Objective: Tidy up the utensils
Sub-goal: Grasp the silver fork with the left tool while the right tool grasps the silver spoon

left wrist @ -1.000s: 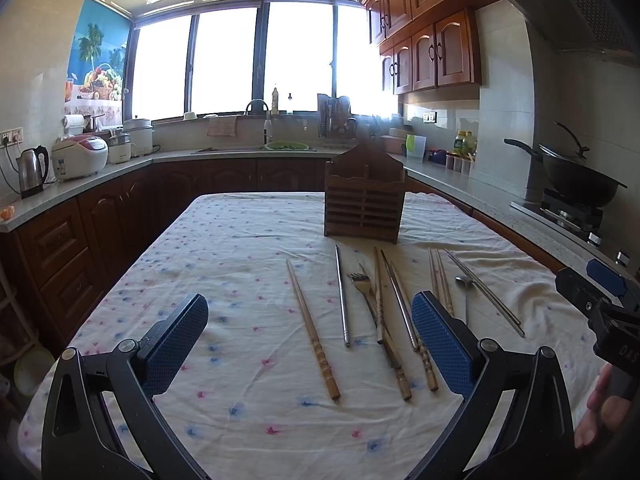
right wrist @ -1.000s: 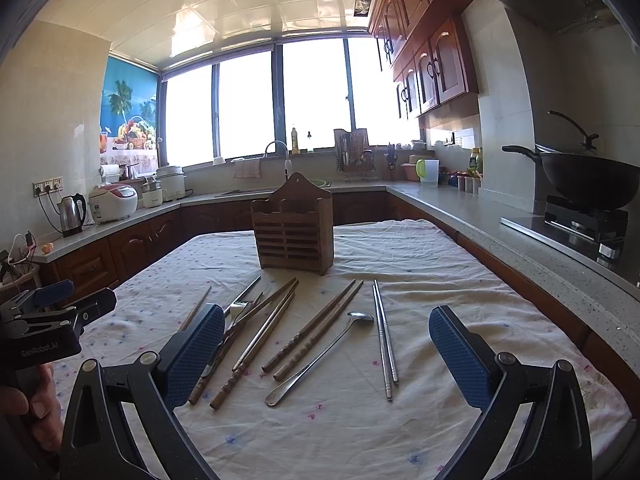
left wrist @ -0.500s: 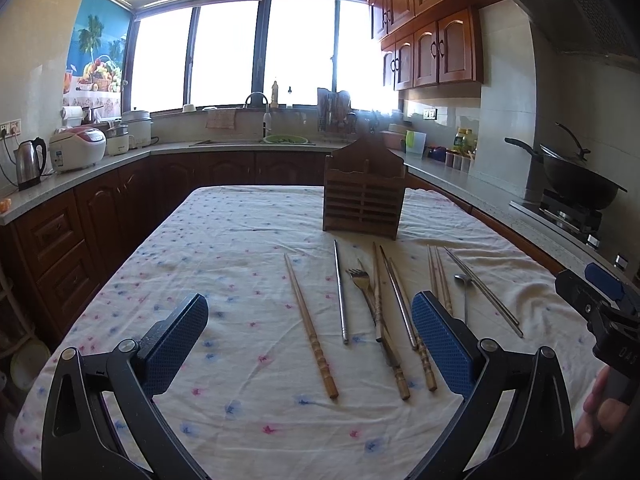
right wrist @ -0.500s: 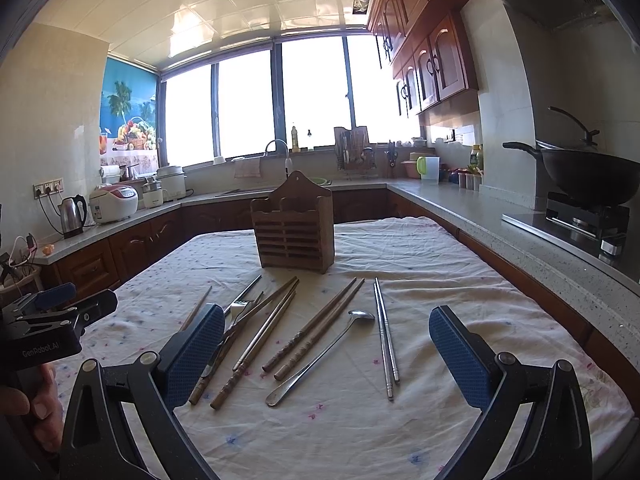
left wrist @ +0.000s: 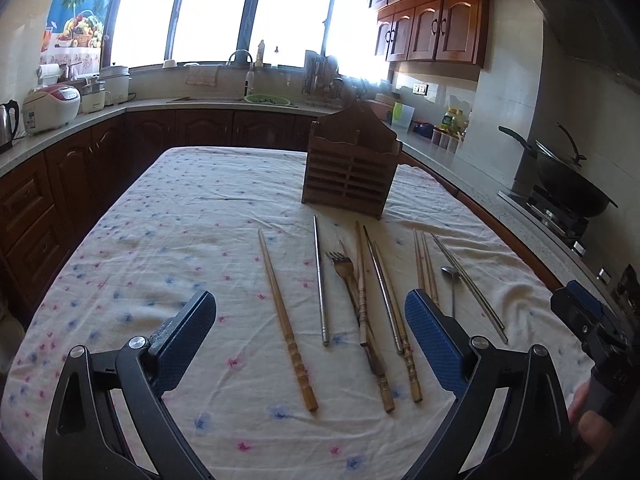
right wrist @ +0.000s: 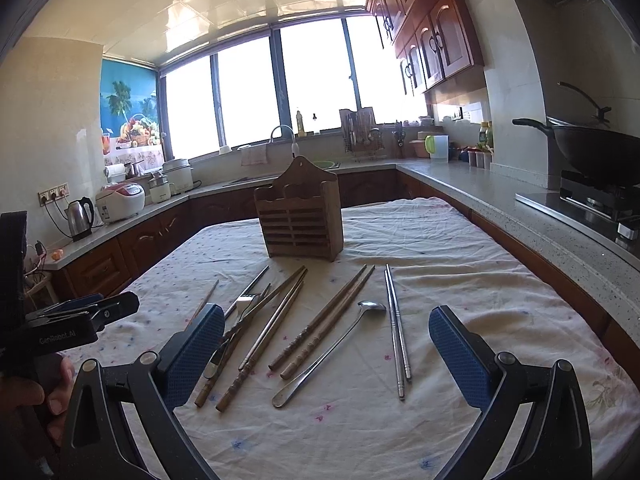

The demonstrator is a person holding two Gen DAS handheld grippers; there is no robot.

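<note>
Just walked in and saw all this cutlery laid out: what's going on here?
A person holds a gripper in each hand above a clothed table. The left gripper and right gripper are both open and empty. Chopsticks, a fork and a spoon lie loose before the empty wooden utensil holder; nothing is sorted yet.

Daylight blazed through the wide bay window [right wrist: 280, 92] at twelve o'clock (its panes blown out white). Dark wooden cabinets [left wrist: 432, 28] hung at two o'clock, a tropical fruit poster [right wrist: 128, 108] at ten, and grey countertops [right wrist: 520, 208] ran round the room.
</note>
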